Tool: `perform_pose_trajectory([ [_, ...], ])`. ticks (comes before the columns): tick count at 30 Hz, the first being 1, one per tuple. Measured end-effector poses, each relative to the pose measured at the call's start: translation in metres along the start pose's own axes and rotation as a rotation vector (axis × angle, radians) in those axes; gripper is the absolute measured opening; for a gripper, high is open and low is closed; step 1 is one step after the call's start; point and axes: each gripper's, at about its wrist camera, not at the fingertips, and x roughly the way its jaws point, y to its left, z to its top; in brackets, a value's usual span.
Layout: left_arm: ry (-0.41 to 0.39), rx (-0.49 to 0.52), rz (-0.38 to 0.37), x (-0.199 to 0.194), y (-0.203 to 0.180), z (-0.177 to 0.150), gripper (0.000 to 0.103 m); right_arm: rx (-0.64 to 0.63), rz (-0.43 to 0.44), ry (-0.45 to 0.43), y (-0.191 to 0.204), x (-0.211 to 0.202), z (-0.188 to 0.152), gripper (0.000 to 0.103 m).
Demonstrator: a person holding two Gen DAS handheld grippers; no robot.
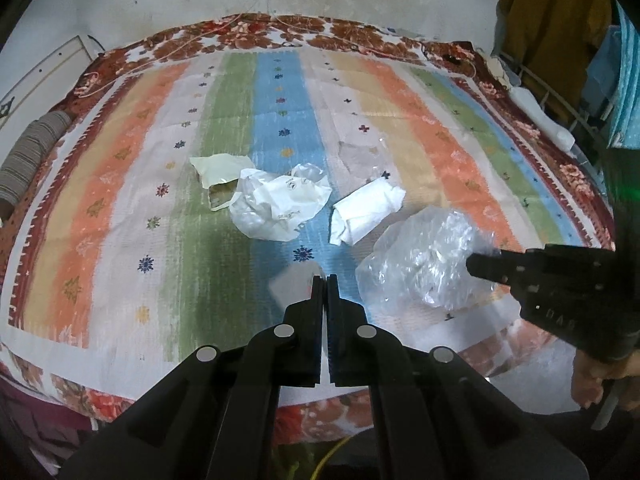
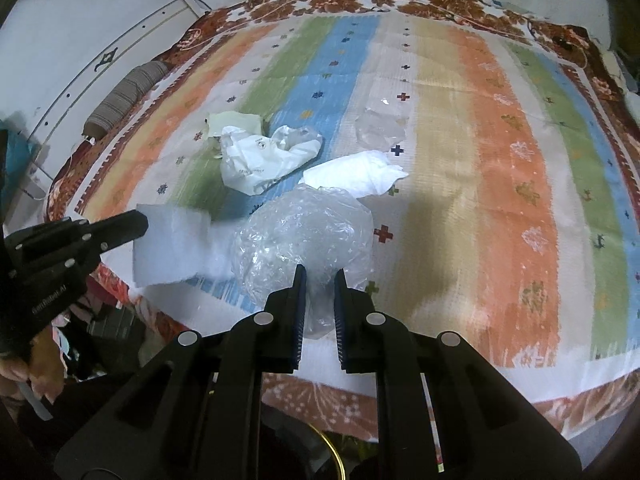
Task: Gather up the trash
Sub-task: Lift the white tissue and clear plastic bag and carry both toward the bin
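A white sheet of paper (image 2: 172, 244) is pinched by the left gripper (image 1: 324, 280), its jaws pressed together on the sheet's edge, above the near side of the bed (image 2: 500, 160) with its striped cover. A clear plastic bag (image 2: 304, 236) is gripped by the right gripper (image 2: 320, 276), a fold of the bag caught between the narrowly parted jaws. Farther back on the cover lie a crumpled white bag (image 1: 276, 204), a yellowish wrapper (image 1: 218, 170), a folded white tissue (image 1: 366, 210) and a small piece of clear film (image 2: 380, 128), near one another.
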Motion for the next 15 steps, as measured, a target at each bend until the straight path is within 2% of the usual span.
perform_pose_trajectory([
  [11, -0.064, -0.021, -0.079, -0.043, -0.012, -0.006, 0.001, -0.037, -0.028, -0.05, 0.012, -0.038, -0.023, 0.012],
  [15, -0.023, -0.028, -0.045, -0.036, -0.016, -0.016, 0.0, -0.033, -0.026, -0.05, 0.015, -0.045, -0.032, 0.012],
])
